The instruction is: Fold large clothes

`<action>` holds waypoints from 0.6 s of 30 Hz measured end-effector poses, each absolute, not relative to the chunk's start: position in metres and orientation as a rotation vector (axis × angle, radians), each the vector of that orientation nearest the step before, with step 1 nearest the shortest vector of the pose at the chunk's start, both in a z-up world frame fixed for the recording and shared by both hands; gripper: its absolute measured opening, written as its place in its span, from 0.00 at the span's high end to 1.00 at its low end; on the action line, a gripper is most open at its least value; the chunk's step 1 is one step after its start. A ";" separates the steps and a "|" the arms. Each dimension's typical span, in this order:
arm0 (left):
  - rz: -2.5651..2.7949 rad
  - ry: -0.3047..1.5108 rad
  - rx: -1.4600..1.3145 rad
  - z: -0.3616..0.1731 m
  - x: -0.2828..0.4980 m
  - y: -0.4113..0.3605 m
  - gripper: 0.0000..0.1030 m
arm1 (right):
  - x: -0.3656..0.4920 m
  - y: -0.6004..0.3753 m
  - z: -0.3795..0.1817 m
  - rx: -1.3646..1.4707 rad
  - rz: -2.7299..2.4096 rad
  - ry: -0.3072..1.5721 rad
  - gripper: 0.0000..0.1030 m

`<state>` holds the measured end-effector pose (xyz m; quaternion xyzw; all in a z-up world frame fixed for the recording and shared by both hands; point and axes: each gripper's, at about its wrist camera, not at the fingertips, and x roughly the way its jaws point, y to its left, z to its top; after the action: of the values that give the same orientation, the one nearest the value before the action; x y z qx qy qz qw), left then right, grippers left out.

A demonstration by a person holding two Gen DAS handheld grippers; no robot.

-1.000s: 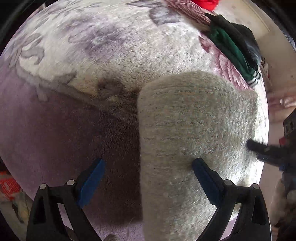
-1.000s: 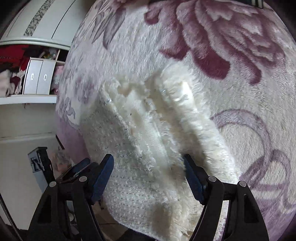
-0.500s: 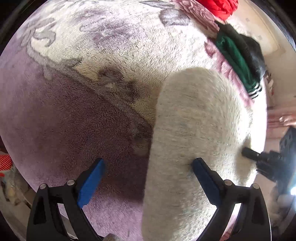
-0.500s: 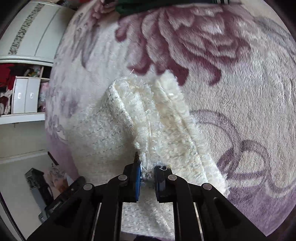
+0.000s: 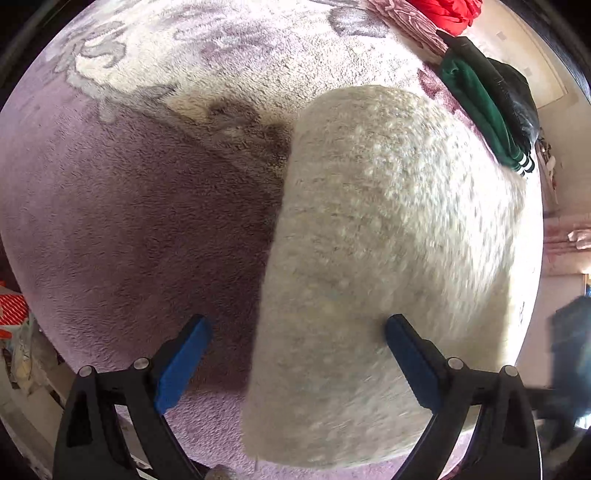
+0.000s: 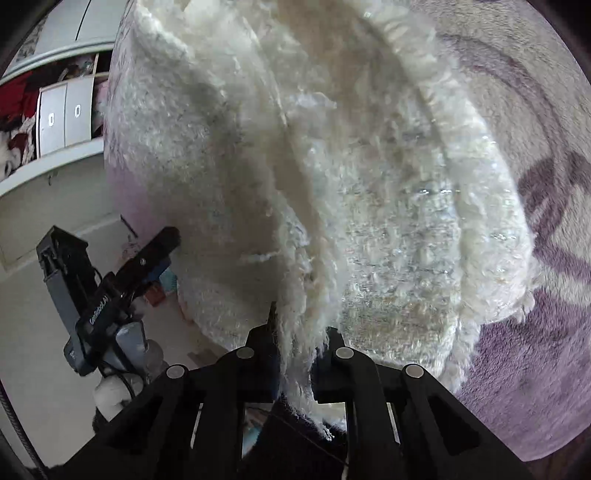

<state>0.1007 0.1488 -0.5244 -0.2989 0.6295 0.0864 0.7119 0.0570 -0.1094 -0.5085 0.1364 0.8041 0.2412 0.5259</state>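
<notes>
Our right gripper (image 6: 301, 354) pinches the fuzzy cream sweater (image 6: 332, 166), lifting its edge off the floral blanket (image 6: 535, 332). Only our left wrist view shows our left gripper (image 5: 295, 354) spread wide, and green clothes (image 5: 480, 103) near the blanket's far edge.

This is a bedroom in someone's home. A plush floral blanket (image 5: 155, 206) in lilac, cream and plum covers the bed and fills most of the scene. At its far right edge lie folded clothes: a green garment (image 5: 480, 107), a black one (image 5: 513, 85) and something red (image 5: 450, 11). Off to the left stands a white wardrobe (image 6: 62, 110) with small drawers and an open shelf crammed with red fabric.
</notes>
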 end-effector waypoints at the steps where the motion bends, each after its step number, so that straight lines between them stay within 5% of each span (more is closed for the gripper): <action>1: 0.190 1.395 -0.658 -0.524 0.101 0.149 0.05 | 0.061 -0.112 -0.494 0.333 0.569 1.864 0.89; 11: 0.156 1.417 -0.641 -0.528 0.102 0.161 0.05 | 0.077 -0.104 -0.517 0.196 0.519 1.894 0.84; 14: 0.150 1.404 -0.690 -0.530 0.096 0.174 0.05 | 0.089 -0.108 -0.494 0.108 0.532 1.813 0.65; 15: 0.150 1.397 -0.703 -0.531 0.095 0.177 0.05 | 0.093 -0.113 -0.488 0.093 0.529 1.785 0.53; 16: 0.148 1.393 -0.716 -0.532 0.093 0.179 0.05 | 0.096 -0.121 -0.486 0.095 0.527 1.765 0.29; 18: 0.133 1.384 -0.757 -0.536 0.089 0.182 0.05 | 0.105 -0.125 -0.493 0.129 0.553 1.747 0.07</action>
<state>0.0894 0.1824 -0.5360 -0.3404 0.6219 0.0596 0.7027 0.1051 -0.1249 -0.4929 0.0558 0.7557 0.2391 0.6071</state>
